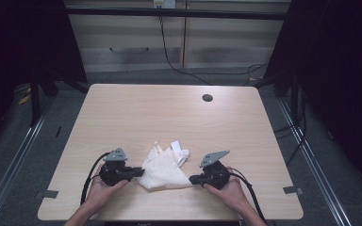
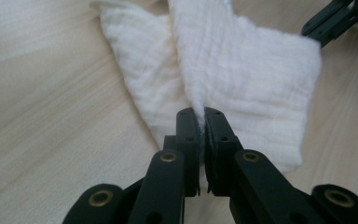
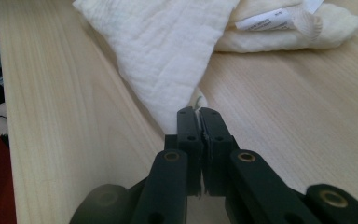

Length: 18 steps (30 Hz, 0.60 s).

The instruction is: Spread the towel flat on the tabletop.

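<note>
A crumpled white cloth (image 1: 165, 168) with a small label (image 1: 175, 145) lies on the wooden table (image 1: 169, 113) near its front edge. My left gripper (image 1: 140, 173) is at the cloth's left side, its jaws shut on a fold of the cloth (image 2: 242, 70). My right gripper (image 1: 192, 179) is at the cloth's right corner, jaws shut on the tip of the cloth (image 3: 163, 51). The label (image 3: 265, 21) shows at the top of the right gripper view. The other gripper's jaws (image 2: 338, 18) appear at the far side of the cloth in the left gripper view.
A round cable hole (image 1: 207, 98) sits in the table near its far edge. The table's front edge runs close below both hands (image 1: 226, 190). Drawers and a hanging cable (image 1: 167, 52) stand behind the table.
</note>
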Tool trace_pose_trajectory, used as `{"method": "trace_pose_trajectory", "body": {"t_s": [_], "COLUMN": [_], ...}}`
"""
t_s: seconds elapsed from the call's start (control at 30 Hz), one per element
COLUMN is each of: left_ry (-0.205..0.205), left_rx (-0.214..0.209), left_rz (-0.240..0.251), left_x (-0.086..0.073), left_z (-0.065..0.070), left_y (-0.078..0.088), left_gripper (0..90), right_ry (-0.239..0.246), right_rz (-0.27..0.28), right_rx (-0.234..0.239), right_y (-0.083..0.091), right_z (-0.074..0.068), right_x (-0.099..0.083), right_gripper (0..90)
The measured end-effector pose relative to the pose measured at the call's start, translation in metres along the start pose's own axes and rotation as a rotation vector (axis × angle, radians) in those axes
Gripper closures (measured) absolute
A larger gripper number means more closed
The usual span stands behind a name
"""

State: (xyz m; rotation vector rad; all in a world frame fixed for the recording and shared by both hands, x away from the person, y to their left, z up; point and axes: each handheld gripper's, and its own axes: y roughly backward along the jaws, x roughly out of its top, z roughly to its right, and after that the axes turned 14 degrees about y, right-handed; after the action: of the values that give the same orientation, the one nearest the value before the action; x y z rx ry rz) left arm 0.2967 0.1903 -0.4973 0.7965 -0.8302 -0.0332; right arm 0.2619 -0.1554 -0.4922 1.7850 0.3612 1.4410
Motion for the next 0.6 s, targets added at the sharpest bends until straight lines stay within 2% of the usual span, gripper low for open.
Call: {"method": "trace_pose_trajectory", "body": {"t_s": [0.03,0.1,0.17,0.23,0.33,0.5,0.6], "left_ry": [0.005,0.004,0.009,0.016,0.022,0.028,0.026], "left_rx": [0.001,0.007,0.010,0.007,0.016,0.019,0.016], "left_rz": [-0.011,-0.023,-0.018,-0.014,-0.005,0.003,0.005], "left_x": [-0.001,-0.001,0.000,0.000,0.000,0.001,0.001], "left_z": [-0.001,-0.002,-0.004,-0.005,-0.008,-0.010,-0.011], "left_y": [-0.002,-0.005,-0.005,-0.005,-0.005,-0.006,-0.006], "left_gripper": [85.2,84.9,84.8,84.8,84.8,84.5,84.4], "right_ry": [0.004,-0.014,-0.028,-0.040,-0.045,-0.034,-0.052], "right_rz": [0.001,0.015,0.052,0.106,0.139,0.136,0.137], "right_rx": [-0.001,-0.013,-0.040,-0.059,-0.068,-0.062,-0.047], "right_y": [0.000,0.001,0.006,0.010,0.008,-0.019,-0.034], "right_z": [0.000,0.002,0.008,0.019,0.036,0.056,0.064], "right_x": [0.001,0.002,0.007,0.014,0.024,0.037,0.040], "right_gripper": [86.0,77.2,70.2,69.3,69.8,66.2,63.1]}}
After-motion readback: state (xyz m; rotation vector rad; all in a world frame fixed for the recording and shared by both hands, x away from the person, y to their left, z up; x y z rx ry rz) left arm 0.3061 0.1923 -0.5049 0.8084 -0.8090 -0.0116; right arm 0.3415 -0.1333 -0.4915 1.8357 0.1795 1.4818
